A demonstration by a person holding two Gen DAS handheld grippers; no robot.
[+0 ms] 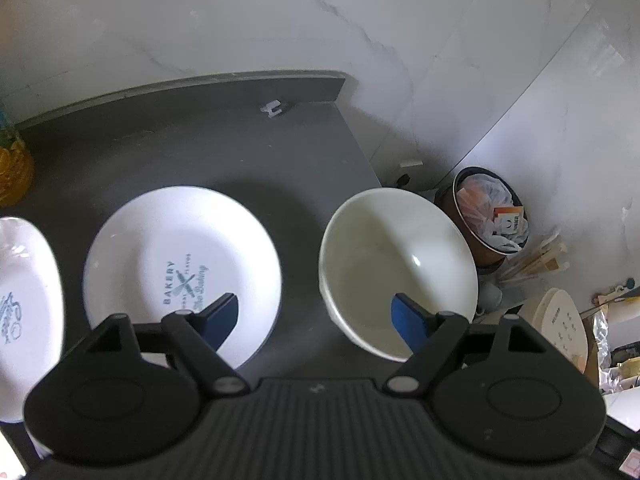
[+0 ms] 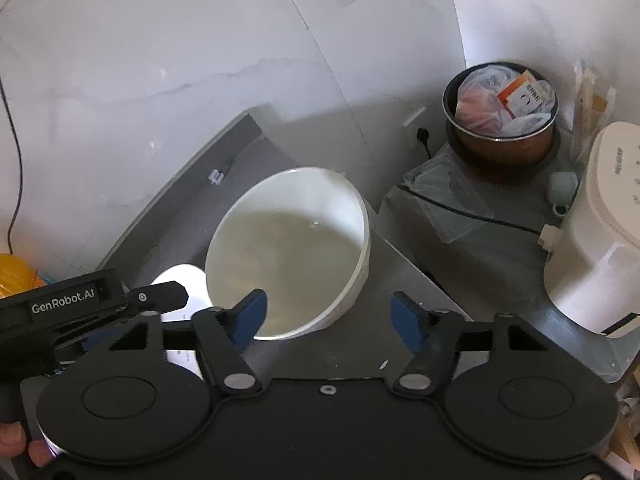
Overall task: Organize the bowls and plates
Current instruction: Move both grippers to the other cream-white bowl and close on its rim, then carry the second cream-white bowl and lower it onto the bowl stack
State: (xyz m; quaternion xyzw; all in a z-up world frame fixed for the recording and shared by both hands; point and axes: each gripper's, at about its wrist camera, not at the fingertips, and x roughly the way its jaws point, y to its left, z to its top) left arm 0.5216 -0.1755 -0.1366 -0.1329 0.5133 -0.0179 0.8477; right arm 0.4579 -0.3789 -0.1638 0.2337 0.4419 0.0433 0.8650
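A white bowl (image 1: 400, 264) stands on the dark grey counter (image 1: 200, 152) near its right edge. To its left lies a white plate (image 1: 180, 264) printed "BAKERY", and a second white plate (image 1: 24, 312) lies further left, cut off by the frame. My left gripper (image 1: 316, 320) is open: one blue pad hangs over the BAKERY plate, the other over the bowl's inside, with the bowl's left rim between them. My right gripper (image 2: 328, 320) is open around the bowl's (image 2: 292, 248) near right rim, one pad inside, one outside, neither pressing.
A yellow bottle (image 1: 12, 168) stands at the counter's far left. Beyond the counter's right edge are a brown bin (image 2: 500, 120) stuffed with bags and a white appliance (image 2: 600, 232). The left gripper's black housing (image 2: 68, 304) crosses the right wrist view, with fingers of a hand (image 2: 16, 444) below.
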